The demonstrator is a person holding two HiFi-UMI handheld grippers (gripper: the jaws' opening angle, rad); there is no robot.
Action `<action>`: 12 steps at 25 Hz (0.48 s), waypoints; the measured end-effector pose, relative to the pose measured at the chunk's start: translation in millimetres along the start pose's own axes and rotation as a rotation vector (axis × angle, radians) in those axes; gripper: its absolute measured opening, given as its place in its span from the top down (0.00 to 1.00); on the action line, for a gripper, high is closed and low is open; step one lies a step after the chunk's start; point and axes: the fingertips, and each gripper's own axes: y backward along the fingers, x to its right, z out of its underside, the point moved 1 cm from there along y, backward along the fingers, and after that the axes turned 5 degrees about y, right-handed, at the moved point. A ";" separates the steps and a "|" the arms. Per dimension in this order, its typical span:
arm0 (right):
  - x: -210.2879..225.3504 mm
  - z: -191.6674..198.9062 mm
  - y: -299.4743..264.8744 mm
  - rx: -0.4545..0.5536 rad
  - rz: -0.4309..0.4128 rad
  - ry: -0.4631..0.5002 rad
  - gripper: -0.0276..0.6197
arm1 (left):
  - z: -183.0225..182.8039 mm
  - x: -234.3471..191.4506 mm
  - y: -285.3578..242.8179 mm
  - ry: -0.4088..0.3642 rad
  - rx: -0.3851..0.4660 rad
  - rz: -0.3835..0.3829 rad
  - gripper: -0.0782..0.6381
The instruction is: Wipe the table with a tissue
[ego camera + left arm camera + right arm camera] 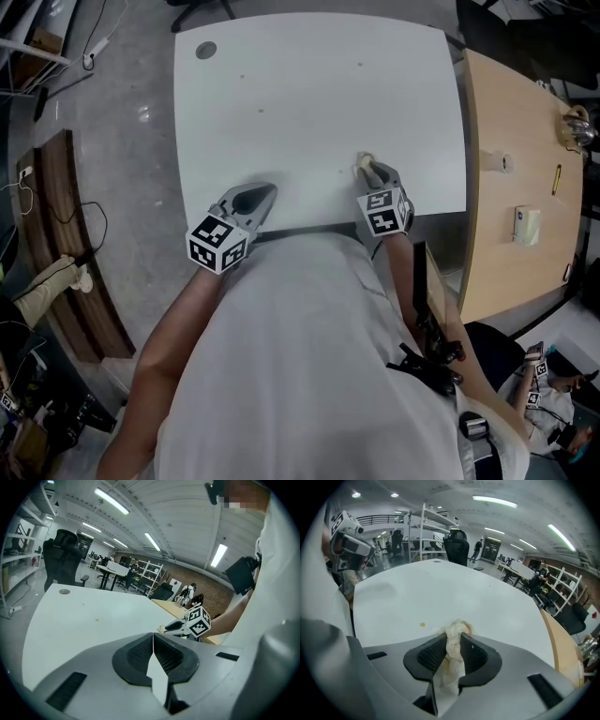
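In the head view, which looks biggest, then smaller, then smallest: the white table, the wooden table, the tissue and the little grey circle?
1. white table
2. wooden table
3. tissue in the right claw and grey circle: both tiny, too alike to rank.

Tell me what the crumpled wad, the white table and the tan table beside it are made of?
The wad looks like soft tissue paper: crumpled, matte, off-white with yellowish stains. The white table seems smooth laminate or painted board with a faint sheen; I can't tell which. The tan table looks like light wood or wood-look laminate, pale and matte.
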 end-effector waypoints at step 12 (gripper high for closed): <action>-100.8 -41.2 -0.5 0.082 -0.135 0.191 0.82 | -3.2 -4.9 7.5 -0.048 -0.026 0.079 0.88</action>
